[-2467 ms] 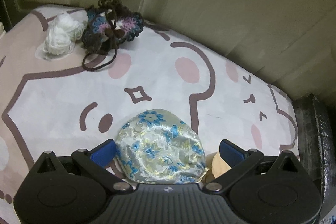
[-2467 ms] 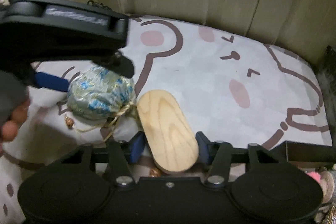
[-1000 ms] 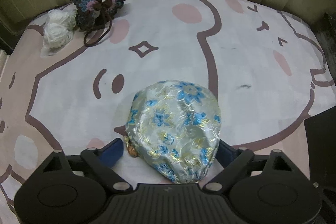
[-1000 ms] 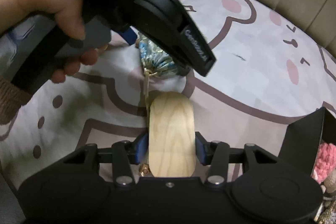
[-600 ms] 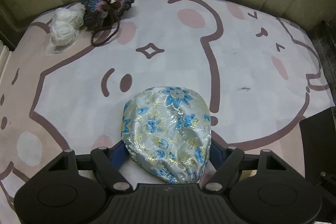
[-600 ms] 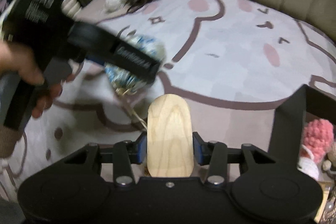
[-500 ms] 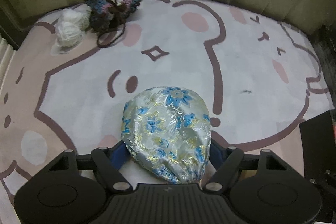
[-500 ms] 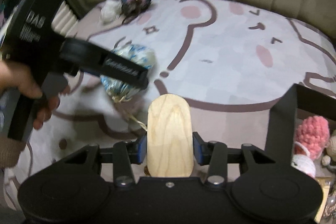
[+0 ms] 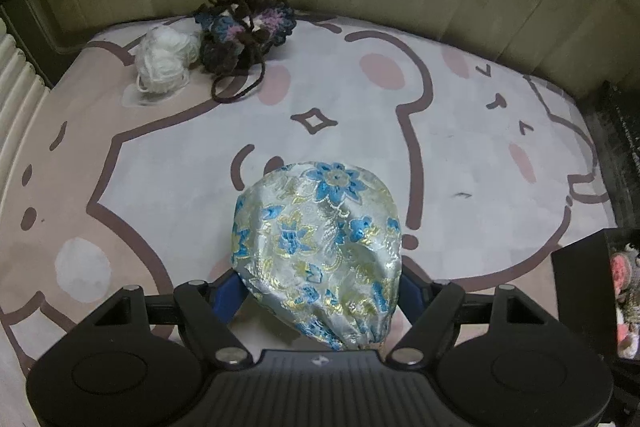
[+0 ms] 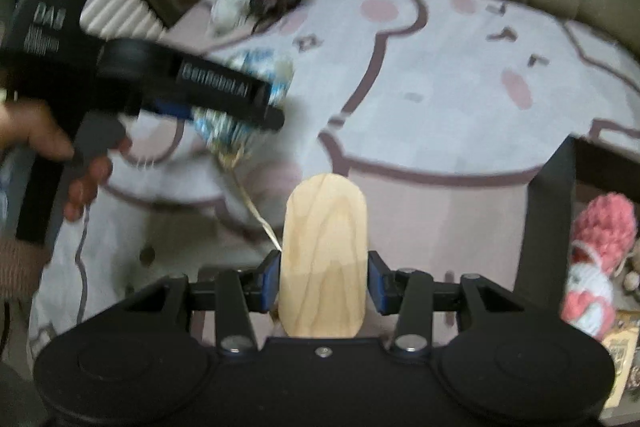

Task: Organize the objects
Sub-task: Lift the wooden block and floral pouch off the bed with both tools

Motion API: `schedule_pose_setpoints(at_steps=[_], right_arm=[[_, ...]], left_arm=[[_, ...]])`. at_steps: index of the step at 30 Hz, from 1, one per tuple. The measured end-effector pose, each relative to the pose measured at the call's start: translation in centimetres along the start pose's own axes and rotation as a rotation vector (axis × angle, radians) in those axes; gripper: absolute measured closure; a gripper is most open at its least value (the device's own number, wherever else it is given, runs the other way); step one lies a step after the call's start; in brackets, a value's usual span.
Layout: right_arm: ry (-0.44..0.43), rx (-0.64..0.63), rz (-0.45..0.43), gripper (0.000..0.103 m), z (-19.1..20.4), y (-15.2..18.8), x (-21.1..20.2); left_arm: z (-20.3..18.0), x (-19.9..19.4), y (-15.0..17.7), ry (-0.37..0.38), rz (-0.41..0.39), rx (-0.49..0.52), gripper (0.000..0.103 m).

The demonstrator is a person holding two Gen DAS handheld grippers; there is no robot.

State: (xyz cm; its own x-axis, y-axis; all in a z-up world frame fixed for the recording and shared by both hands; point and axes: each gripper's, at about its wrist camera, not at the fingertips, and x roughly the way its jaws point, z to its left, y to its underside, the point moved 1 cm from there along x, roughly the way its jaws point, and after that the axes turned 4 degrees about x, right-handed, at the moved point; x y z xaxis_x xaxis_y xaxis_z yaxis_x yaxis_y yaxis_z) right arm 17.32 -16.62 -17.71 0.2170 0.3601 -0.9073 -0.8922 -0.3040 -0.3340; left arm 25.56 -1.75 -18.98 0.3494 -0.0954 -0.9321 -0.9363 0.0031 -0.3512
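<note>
Cartoon-bear rug (image 9: 168, 155) spreads under everything. Black box (image 10: 548, 211) sits at the rug's right edge, holding pink yarn (image 10: 606, 223); its other contents are too blurred to name. Left gripper (image 9: 318, 287) is clamped on a blue-flowered brocade pouch (image 9: 320, 247), held above the rug's middle. Its casing reads "DAS" and, blurred, something like "GenRobot.AI". Right gripper (image 10: 323, 277) pinches a pale wooden oval piece (image 10: 323, 259) above the rug's near edge; a tan cord (image 10: 256, 215) runs between pouch and wood. At the rug's far edge: crocheted purple-blue piece (image 9: 244, 31), touching white yarn (image 9: 164, 65).
</note>
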Motion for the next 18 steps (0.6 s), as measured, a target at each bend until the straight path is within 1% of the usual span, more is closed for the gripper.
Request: schedule_pose_setpoints(at_steps=[1,3,4,6,7,13,18], right_arm=[[0.013,-0.015,0.018,0.057,0.1,0.2,0.1],[0.060,-0.048,0.061,0.058,0.3,0.6,0.7],[0.076,-0.056,0.076,0.058,0.2,0.8,1.0],[0.097,-0.056,0.090,0.058,-0.3,1.1,1.2],[0.104,-0.047,0.086,0.058,-0.5,1.0,1.2],[0.129,-0.016,0.037,0.059,-1.0,0.3,0.4],[0.149,0.032,-0.035,0.059,-1.4,-0.6,-1.1]], left_arm=[[0.1,0.1,0.1,-0.009,0.001,0.001,0.027],[0.2,0.1,0.0,-0.054,-0.006,0.017,0.027],[0.4,0.2,0.0,-0.060,-0.007,0.018,0.028],[1.0,0.3,0.0,-0.047,0.001,-0.003,0.030],[1.2,0.4,0.1,-0.043,0.006,-0.010,0.032],[1.1,0.3,0.2,-0.050,0.004,0.013,0.033],[1.2,-0.1,0.2,-0.044,-0.005,0.013,0.036]])
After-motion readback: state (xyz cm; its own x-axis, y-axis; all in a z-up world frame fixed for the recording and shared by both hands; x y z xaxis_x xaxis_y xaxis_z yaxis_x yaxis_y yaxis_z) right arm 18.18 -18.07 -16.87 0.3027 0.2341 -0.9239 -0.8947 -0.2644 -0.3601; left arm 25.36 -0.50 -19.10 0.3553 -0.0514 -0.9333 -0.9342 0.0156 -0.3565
